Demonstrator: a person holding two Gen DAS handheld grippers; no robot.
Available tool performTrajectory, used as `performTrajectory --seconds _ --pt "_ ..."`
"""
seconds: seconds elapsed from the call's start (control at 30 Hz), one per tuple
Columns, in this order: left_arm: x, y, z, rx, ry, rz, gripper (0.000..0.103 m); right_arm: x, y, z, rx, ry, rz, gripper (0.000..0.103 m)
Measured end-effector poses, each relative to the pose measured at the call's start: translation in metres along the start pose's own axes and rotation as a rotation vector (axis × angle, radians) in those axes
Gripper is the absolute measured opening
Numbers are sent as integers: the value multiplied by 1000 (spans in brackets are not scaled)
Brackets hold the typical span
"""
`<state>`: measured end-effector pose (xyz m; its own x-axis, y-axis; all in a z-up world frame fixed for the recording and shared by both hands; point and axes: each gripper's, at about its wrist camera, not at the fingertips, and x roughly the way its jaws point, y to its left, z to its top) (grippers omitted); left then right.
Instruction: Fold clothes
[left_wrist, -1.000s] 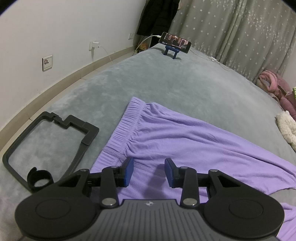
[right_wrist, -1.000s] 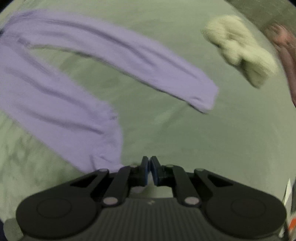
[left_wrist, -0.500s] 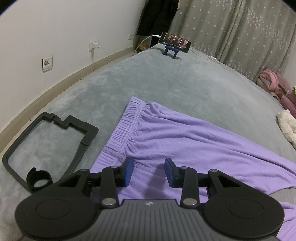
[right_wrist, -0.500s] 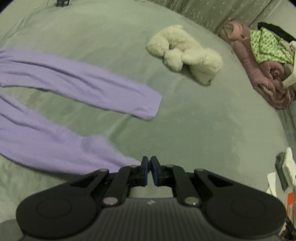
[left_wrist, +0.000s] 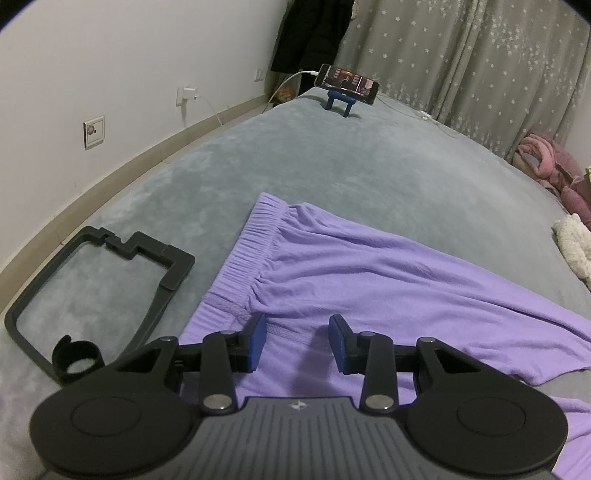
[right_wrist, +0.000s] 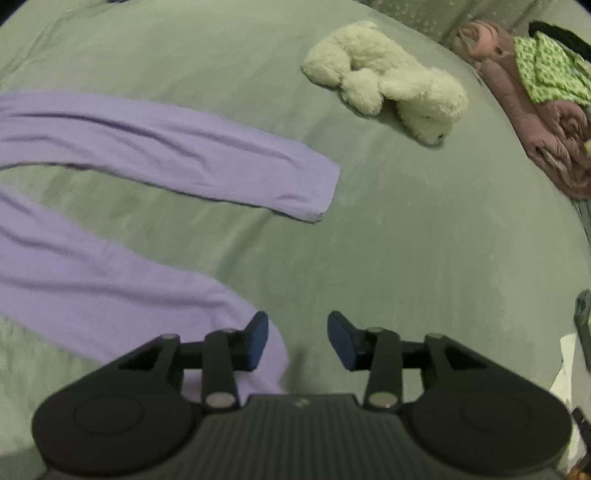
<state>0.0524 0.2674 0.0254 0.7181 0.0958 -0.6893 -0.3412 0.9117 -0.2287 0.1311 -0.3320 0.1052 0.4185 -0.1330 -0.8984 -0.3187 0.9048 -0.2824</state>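
Purple trousers (left_wrist: 369, 280) lie spread flat on the grey bed (left_wrist: 332, 162), elastic waistband (left_wrist: 247, 254) to the left, two legs running right; in the right wrist view the far leg's cuff (right_wrist: 314, 192) ends in open bed and the near leg's cuff (right_wrist: 255, 332) sits just at the right claw. Fabric looks thin, soft, light jersey: it will drape, sag and slide on itself, no stiffness, so a pinch at one point drags the rest. Best grips, as a judgement: the gathered waistband corner on the left, thicker and easier to pinch, and the hemmed cuff edges on the right. Left claw (left_wrist: 297, 343) hovers over the near waistband area, tilted down toward the fabric, jaws partly apart, nothing pinched; purple cloth shows below the gap, contact cannot be told. Right claw (right_wrist: 297, 339) points steeply down at the bed beside the near cuff, jaws opening, gap about medium, nothing between them but bare bed; its left pad (right_wrist: 256, 339) overlaps the cuff edge in view, touching or not unclear. Nearby clutter: black frame (left_wrist: 96, 288) left of the waistband, white plush toy (right_wrist: 384, 85) far right, pink bundle (right_wrist: 535, 122) at the bed's right edge, phone on stand (left_wrist: 349, 83) far end.
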Motion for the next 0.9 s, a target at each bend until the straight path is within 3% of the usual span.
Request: performTrajectory --seconds 0.17,0.27,0.33,0.37,0.4,0.57,0.67,0.8,0.9 --pt "1 -1 0 6 -1 3 36 27 0 2 33 56 87 55" --pt "0 -1 0 7 -1 4 36 37 5 1 18 102 134 54" --pt "0 -1 0 8 -1 3 36 41 11 0 -6 130 106 42" --pt "0 -1 0 8 -2 4 36 41 15 1 -17 131 104 17" --pt "0 -1 0 9 -2 4 36 37 20 2 -36 121 96 6" --pt "0 -2 -1 11 -2 6 36 2 57 -1 -182 23 -57 6" --pt "0 -2 -1 12 -3 7 36 -19 80 -7 -293 -34 -193 6" --pt "0 -3 -2 16 -5 11 36 -12 92 -11 -377 15 -292 6" --pt "0 -3 -2 17 -6 9 36 8 84 -3 -364 71 -335 6"
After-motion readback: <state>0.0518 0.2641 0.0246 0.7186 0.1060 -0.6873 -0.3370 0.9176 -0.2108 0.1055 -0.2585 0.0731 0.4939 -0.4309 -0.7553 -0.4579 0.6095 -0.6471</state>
